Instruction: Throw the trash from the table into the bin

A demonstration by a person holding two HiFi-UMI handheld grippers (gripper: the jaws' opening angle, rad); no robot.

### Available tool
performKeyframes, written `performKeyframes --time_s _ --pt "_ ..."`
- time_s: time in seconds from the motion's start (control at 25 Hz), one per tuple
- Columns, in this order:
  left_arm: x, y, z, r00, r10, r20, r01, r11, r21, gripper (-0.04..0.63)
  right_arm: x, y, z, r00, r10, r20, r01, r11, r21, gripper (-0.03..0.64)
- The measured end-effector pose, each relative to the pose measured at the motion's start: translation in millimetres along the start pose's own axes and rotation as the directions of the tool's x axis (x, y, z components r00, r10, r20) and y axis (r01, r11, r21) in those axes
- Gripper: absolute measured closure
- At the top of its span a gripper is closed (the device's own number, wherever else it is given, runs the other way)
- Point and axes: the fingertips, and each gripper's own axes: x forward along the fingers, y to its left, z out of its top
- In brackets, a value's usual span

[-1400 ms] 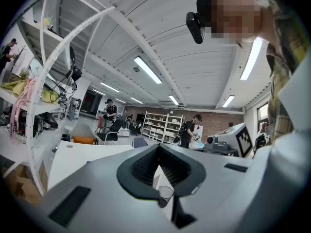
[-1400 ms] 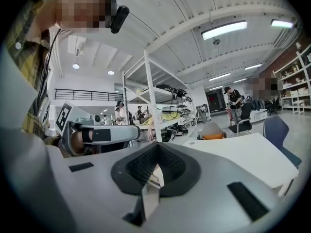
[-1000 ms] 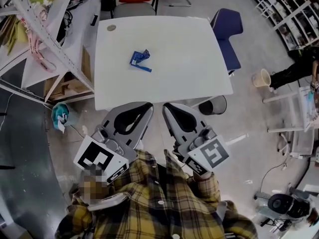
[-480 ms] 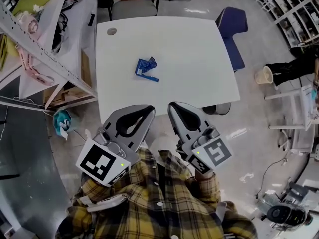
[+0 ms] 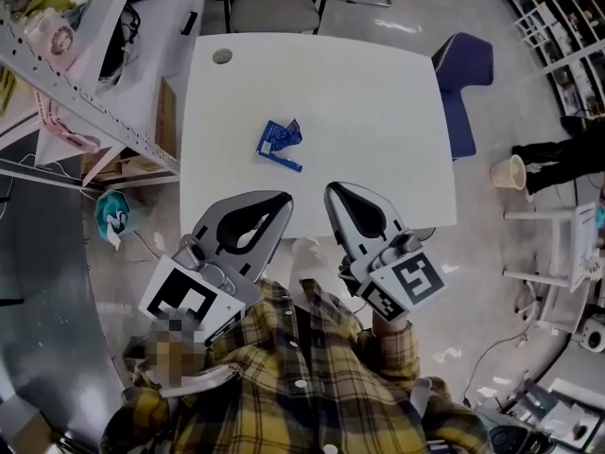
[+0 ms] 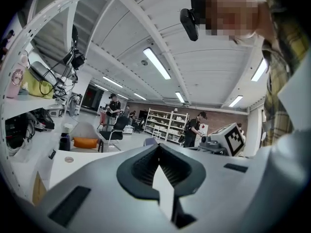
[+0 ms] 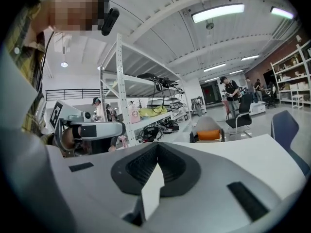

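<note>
A crumpled blue wrapper [image 5: 280, 142] lies on the white table [image 5: 378, 112], left of its middle. Both grippers are held side by side at the table's near edge and point towards it. The left gripper [image 5: 284, 200] is shut with nothing in it, its tips just short of the wrapper's side of the edge. Beside it, the right gripper [image 5: 333, 190] is also shut and empty. In the left gripper view the left gripper [image 6: 158, 145] shows its jaws together, and the right gripper [image 7: 156, 144] shows the same in the right gripper view. No bin shows plainly now.
A metal shelving rack [image 5: 66, 74] stands left of the table. A grey chair with an orange cushion [image 5: 274, 8] is at the far side, a blue chair [image 5: 465, 74] at the right. A paper cup [image 5: 509, 171] and a teal object [image 5: 112, 214] lie on the floor.
Both grippers have moved forward to the table's near edge, still shut. The dark round bin seen under the table's right near corner has gone out of sight.
</note>
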Motion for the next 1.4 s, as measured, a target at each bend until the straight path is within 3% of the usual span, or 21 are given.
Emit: performKeyframes --time_s 0.36,0.76,1.0,1.28,1.4 --pt "72 14 14 0.985 0.168 0.031 -0.168 0.986 -0.014 0.586 23 -67 28 0.979 0.195 -0.051 -0.197 0.979 -0.047 0.618" --pt "105 13 5 0.937 0.349 0.026 -0.347 0.935 -0.07 0.586 46 -103 4 0.904 0.377 -0.2 -0.388 0.921 -0.018 0.618" --pt "102 22 0 0.925 0.38 0.02 -0.377 0.922 -0.085 0.587 71 -112 -21 0.888 0.384 -0.252 -0.383 0.922 0.055 0.618" --pt "98 47 8 0.923 0.385 0.03 -0.381 0.921 -0.083 0.587 105 -127 -36 0.892 0.345 -0.293 -0.322 0.938 0.126 0.617" --pt "93 60 7 0.917 0.399 0.027 -0.396 0.914 -0.085 0.587 118 -130 -50 0.875 0.35 -0.334 -0.316 0.936 0.153 0.617"
